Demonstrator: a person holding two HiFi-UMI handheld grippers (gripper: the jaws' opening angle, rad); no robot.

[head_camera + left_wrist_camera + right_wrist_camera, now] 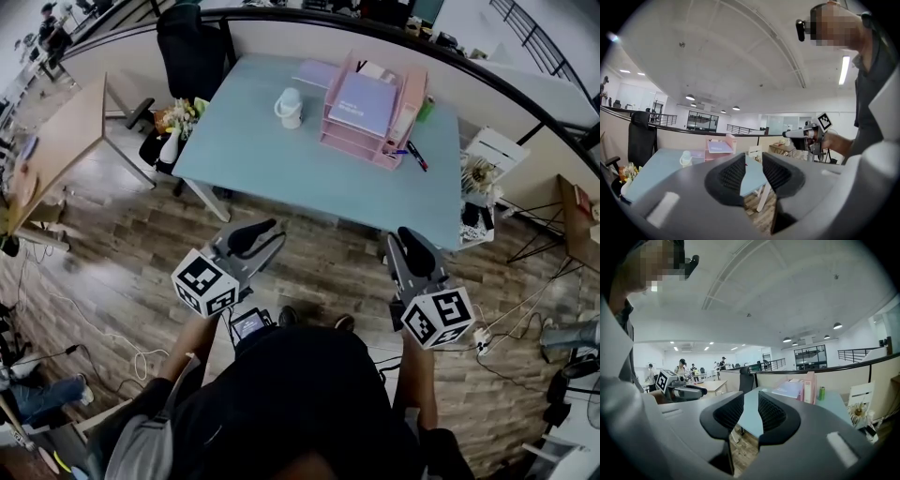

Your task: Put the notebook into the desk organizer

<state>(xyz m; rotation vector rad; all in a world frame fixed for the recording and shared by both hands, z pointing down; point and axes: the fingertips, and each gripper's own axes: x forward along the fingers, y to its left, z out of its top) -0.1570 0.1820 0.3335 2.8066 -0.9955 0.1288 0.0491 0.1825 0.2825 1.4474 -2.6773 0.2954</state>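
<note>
L gripper (272, 230), R gripper (407, 236): jaws slightly apart, empty; notebook (361, 101) atop pink organizer (339, 144), cover print too small.

Wood-plank floor (319, 258), a pale blue desk (281, 173), a black office chair (192, 56) — curved low partition (281, 39) behind.

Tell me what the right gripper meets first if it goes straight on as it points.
Probably the near edge of the light blue desk, seen through the gap between the empty jaws of the right gripper. The pink desk organizer sits right of that line. Depth is uncertain.
</note>
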